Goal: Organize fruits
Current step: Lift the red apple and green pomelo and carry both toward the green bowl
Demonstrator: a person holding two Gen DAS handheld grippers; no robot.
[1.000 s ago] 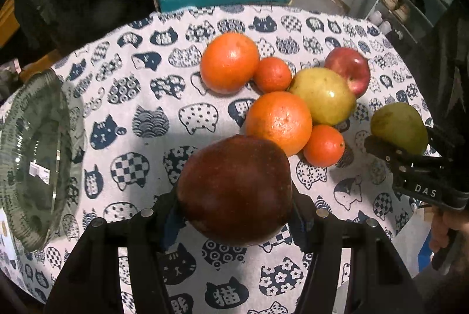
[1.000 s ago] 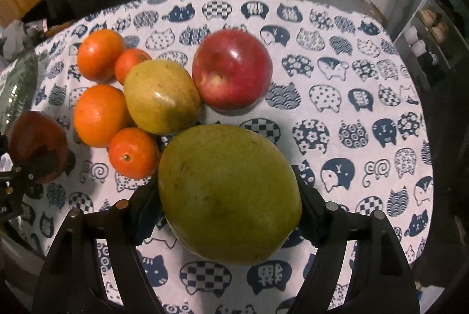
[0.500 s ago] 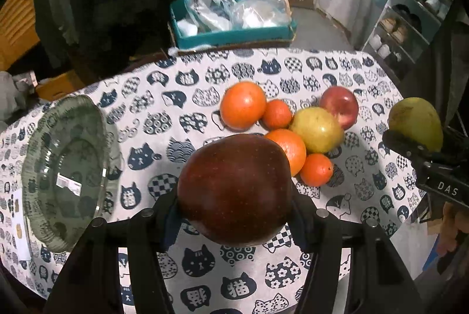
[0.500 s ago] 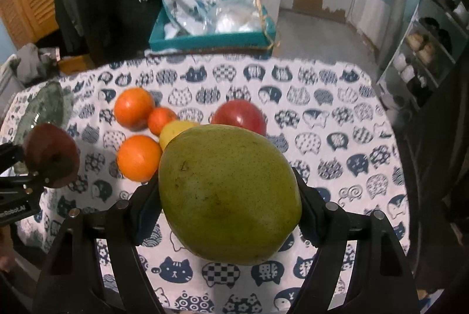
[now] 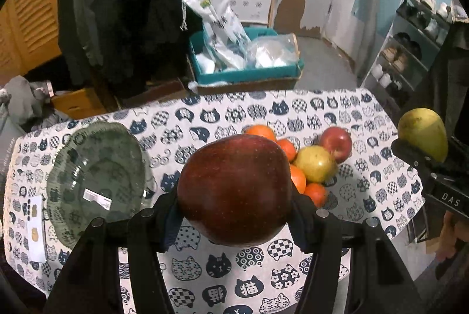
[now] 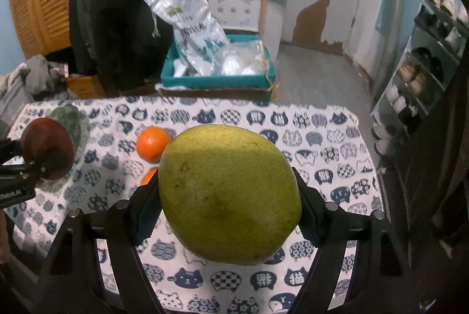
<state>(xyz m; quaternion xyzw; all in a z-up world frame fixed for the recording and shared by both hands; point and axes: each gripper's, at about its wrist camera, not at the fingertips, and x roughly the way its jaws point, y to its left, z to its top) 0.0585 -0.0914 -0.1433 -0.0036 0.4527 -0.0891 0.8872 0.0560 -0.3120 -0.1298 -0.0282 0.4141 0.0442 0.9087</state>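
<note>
My left gripper (image 5: 234, 205) is shut on a dark red apple (image 5: 234, 188), held high above the table. My right gripper (image 6: 230, 205) is shut on a green pear (image 6: 230, 193), also held high; it shows at the right of the left wrist view (image 5: 423, 133). The dark apple shows at the left of the right wrist view (image 6: 48, 147). On the cat-print cloth lie a red apple (image 5: 336, 142), a yellow pear (image 5: 315, 163) and several oranges (image 5: 315, 192). A green glass bowl (image 5: 93, 182) stands empty at the table's left.
The cat-print tablecloth (image 5: 234, 278) covers a small table. Behind it a teal crate (image 5: 243, 73) holds plastic bags. A shoe rack (image 5: 410, 50) stands at the right. Dark coats (image 5: 117, 6) hang at the back left.
Both grippers have risen well above the table with their fruits. The fruit pile and bowl now look smaller and farther below.
</note>
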